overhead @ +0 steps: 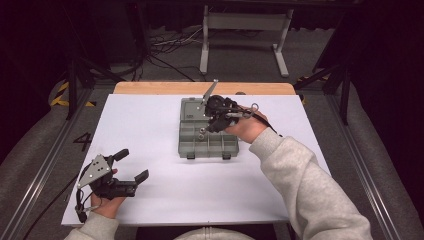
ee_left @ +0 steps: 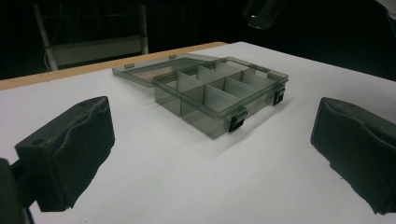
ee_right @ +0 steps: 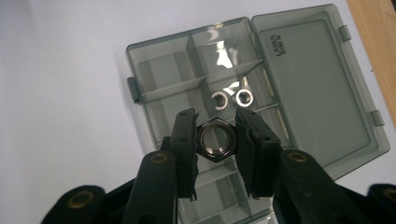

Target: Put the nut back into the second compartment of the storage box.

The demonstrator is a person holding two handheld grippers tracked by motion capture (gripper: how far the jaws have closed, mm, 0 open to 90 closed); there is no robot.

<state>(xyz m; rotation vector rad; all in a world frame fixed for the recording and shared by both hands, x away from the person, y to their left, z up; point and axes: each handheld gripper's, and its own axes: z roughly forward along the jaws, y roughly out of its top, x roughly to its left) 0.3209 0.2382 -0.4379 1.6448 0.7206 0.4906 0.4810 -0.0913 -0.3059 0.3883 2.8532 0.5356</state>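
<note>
A smoky grey plastic organizer box [overhead: 186, 145] [ee_left: 201, 119] [ee_right: 163, 70] lies open mid-table, its lid [ee_right: 317, 88] folded flat beyond it. My right gripper [overhead: 212, 120] [ee_right: 215, 140] hovers over the box, shut on a dark hex nut [ee_right: 215, 140]. Two small silver nuts [ee_right: 231, 99] rest in one compartment below it. My left gripper [overhead: 134, 165] [ee_left: 212, 154] rests open at the table's near left, pointing toward the box with nothing between its jaws.
White sheet [overhead: 150, 125] covers the table, with a wooden strip [overhead: 150, 88] along the far edge. Beyond stand a white frame [overhead: 245, 30] and floor cables [overhead: 165, 45]. Dark stands flank both sides.
</note>
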